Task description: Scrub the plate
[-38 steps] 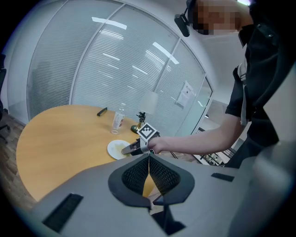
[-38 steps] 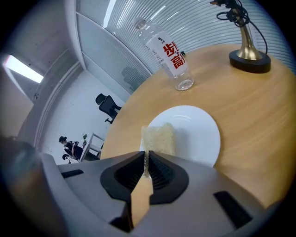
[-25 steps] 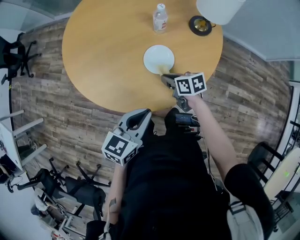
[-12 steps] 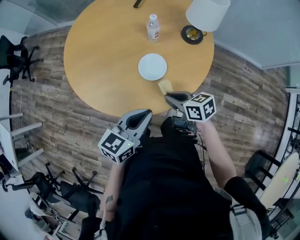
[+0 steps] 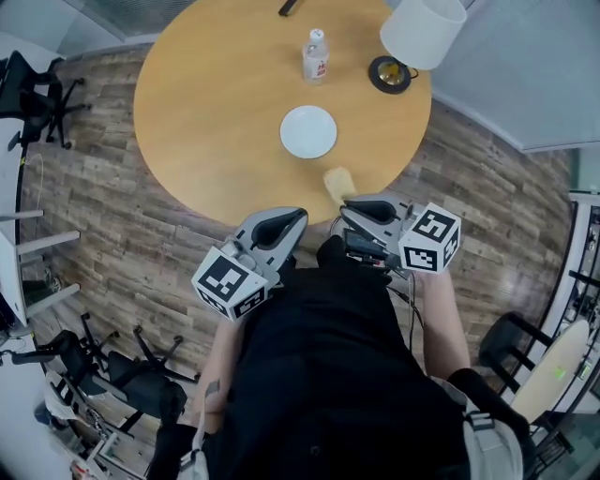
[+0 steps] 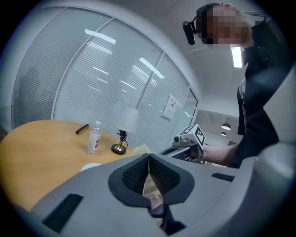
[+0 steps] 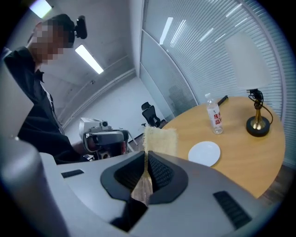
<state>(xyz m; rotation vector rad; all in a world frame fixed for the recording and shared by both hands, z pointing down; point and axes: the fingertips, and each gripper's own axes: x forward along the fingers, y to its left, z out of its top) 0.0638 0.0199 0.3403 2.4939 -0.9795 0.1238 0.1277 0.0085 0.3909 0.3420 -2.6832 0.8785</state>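
A white plate (image 5: 308,131) lies flat on the round wooden table (image 5: 216,122), with nothing on it. My right gripper (image 5: 347,208) is shut on a yellow sponge (image 5: 338,183) and hangs over the table's near edge, well short of the plate. In the right gripper view the sponge (image 7: 159,139) sticks up from the closed jaws (image 7: 145,156), and the plate (image 7: 204,152) lies beyond to the right. My left gripper (image 5: 298,217) is held near my body, off the table, and is shut on nothing (image 6: 149,158). The plate's edge (image 6: 91,166) shows low in the left gripper view.
A clear water bottle (image 5: 316,54) stands behind the plate. A desk lamp with a white shade (image 5: 424,33) and a dark round base (image 5: 388,74) stands at the table's far right. A small black object (image 5: 289,7) lies at the far edge. Office chairs (image 5: 37,89) stand on the wood floor.
My right gripper has drawn back with the sponge from the plate's near rim to the table's near edge. The left gripper has barely moved.
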